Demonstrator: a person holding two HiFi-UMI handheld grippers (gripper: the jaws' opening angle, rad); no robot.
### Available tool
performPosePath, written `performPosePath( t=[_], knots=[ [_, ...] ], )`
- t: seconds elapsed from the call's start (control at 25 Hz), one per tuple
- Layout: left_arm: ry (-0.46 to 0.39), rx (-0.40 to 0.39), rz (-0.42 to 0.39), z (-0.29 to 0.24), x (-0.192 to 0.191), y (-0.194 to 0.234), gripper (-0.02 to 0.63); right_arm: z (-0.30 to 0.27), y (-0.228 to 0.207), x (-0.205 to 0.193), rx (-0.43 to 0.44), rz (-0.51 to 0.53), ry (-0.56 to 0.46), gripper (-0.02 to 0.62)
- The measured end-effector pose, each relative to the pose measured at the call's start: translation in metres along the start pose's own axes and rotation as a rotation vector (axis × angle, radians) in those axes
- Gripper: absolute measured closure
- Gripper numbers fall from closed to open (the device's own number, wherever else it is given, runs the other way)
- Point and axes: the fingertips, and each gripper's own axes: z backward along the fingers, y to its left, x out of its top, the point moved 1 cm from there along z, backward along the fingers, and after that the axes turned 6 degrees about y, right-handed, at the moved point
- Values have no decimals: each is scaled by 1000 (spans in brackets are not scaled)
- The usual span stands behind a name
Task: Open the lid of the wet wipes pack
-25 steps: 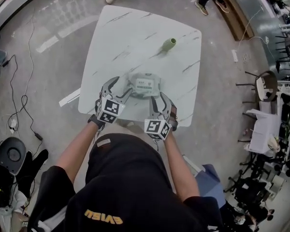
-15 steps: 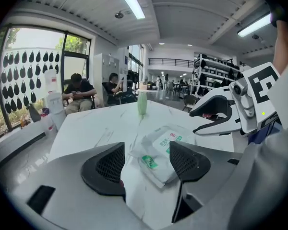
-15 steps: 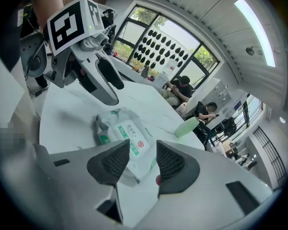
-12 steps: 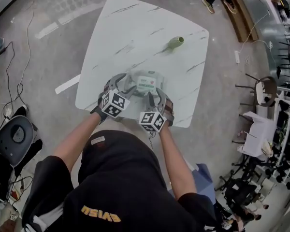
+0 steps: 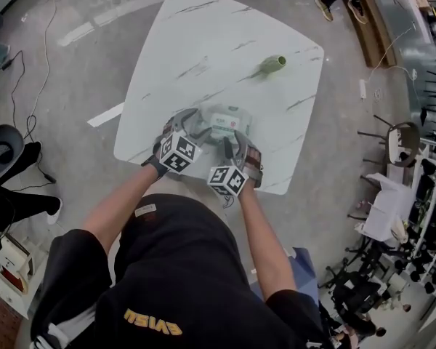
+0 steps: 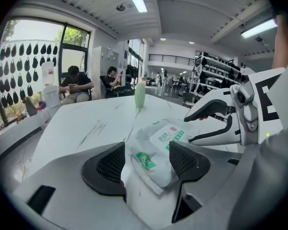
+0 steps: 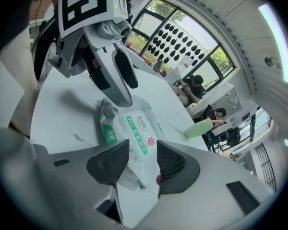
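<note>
The wet wipes pack (image 5: 226, 121) lies flat on the white marble table (image 5: 203, 42), near its front edge; the white lid label with green print faces up and the lid is down. My left gripper (image 5: 191, 124) is at the pack's left end, jaws open. In the left gripper view the pack (image 6: 159, 145) reaches between the left gripper's (image 6: 146, 163) pads without being pressed. My right gripper (image 5: 236, 143) is at the pack's near right end, open. In the right gripper view the pack's (image 7: 134, 128) crinkled end lies between the right gripper's (image 7: 137, 164) pads. Each gripper shows in the other's view: the right gripper (image 6: 194, 128), the left gripper (image 7: 124, 87).
A pale green bottle (image 5: 271, 65) stands further back on the table, to the right. The table's front edge (image 5: 203, 177) runs just under my hands. Cables (image 5: 18, 86) lie on the floor at left, chairs (image 5: 400, 142) stand at right. Two people sit beyond the table (image 6: 77, 87).
Both grippers have come down and forward onto the pack, the left at its left end and the right at its near end. The pack has not moved.
</note>
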Motion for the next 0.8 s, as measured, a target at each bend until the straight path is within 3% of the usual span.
performPosePath(
  t=[0.48, 0.8],
  knots=[
    [49, 4, 30, -10, -12, 2, 337, -8, 15, 11, 22, 212, -28, 431],
    [55, 2, 46, -14, -21, 2, 354, -13, 25, 10, 49, 289, -30, 509]
  ],
)
